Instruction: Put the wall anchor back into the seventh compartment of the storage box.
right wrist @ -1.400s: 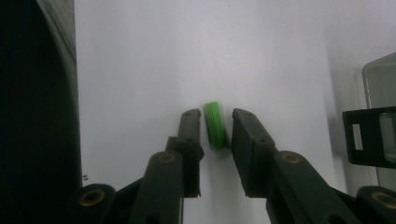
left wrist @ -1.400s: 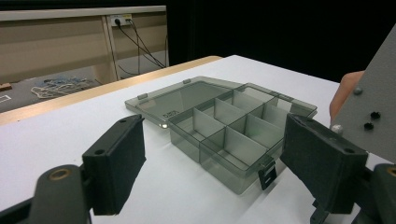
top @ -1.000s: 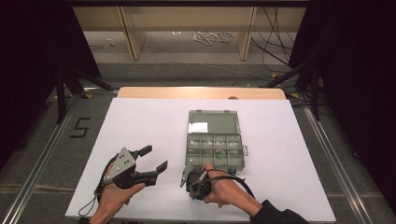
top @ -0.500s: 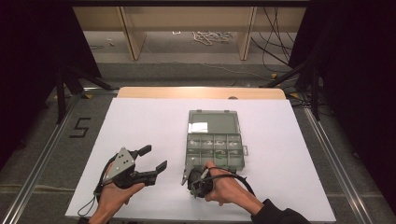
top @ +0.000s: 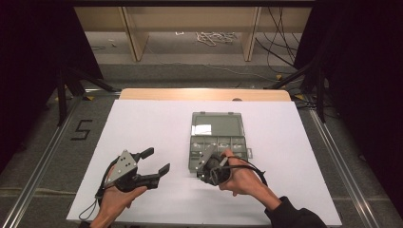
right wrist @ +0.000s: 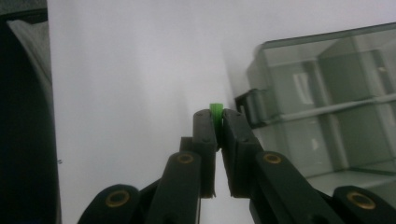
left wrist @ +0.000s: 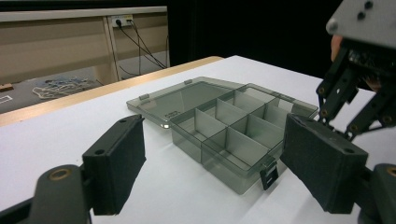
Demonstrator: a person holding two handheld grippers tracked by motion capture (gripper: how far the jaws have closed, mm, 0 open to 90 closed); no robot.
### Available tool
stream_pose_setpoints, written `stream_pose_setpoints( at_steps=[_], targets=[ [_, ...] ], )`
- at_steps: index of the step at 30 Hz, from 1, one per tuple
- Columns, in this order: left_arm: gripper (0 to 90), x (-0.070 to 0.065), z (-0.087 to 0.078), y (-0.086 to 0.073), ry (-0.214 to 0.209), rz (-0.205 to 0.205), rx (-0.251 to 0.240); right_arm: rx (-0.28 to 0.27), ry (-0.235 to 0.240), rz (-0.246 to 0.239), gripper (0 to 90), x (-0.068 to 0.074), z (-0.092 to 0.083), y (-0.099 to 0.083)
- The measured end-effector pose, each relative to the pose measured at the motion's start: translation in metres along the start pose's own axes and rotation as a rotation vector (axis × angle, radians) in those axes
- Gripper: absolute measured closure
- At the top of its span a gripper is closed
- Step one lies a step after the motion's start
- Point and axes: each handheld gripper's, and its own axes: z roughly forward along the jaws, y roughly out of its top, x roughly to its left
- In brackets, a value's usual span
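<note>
Right gripper (right wrist: 215, 122) fingers clamp a small green piece (right wrist: 215, 111), possibly plastic, beside an open compartment box (top: 217, 137) on the white counter (top: 152, 118). Left gripper (top: 154, 161) fingers stand apart.

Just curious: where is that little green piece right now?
In the right gripper view, the green piece sits pinched between the right hand-held gripper tips, beside the open compartment box.
</note>
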Motion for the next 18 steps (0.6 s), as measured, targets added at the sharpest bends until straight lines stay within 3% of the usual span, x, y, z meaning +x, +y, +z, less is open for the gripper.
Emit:
stream_pose_setpoints(
  at_steps=[1,3,18],
  targets=[
    [20.9,0.001,0.0,0.0,-0.003,0.015,0.001,-0.003,0.003,0.0,84.7,-0.002,-0.002,-0.001],
    [20.9,0.0,0.0,0.0,-0.001,-0.003,0.001,-0.02,-0.008,0.011,84.7,-0.005,-0.006,-0.002],
    [20.9,0.0,0.0,0.0,-0.002,0.007,0.001,-0.089,-0.103,0.053,84.7,-0.028,-0.034,-0.015]
  ],
)
